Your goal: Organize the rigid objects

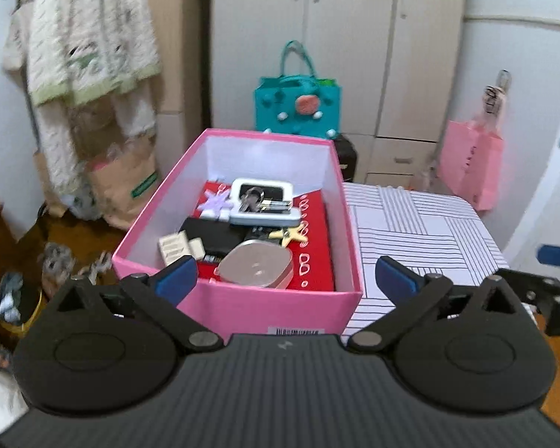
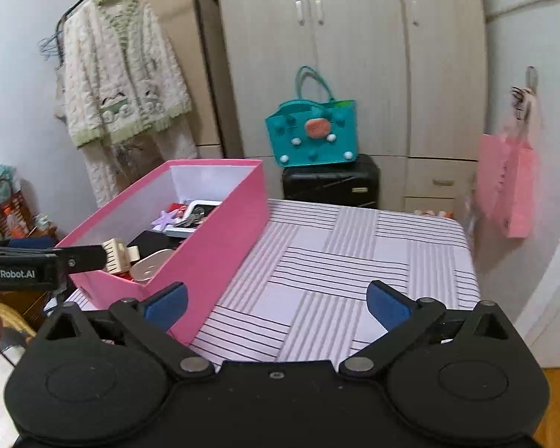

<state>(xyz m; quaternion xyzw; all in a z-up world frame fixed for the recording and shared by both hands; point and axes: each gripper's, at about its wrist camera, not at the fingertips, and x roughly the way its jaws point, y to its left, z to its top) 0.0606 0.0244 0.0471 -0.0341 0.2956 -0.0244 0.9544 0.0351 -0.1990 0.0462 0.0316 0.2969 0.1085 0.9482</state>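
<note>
Left gripper (image 1: 285, 278) hangs spread and empty at the pink box's (image 1: 276, 308) near end.
Right gripper (image 2: 276, 304), also spread and empty, sits beside the box's long side, over the striped table (image 2: 354, 254).

so there's a table with a white cloth (image 2: 354, 261) done in blocks of thin black and grey stripes; the only thing sitting straight on it is an open pink box (image 1: 280, 308), parked along the left side with its front corner near the front edge; the rest of the cloth is just bare stripes
</note>
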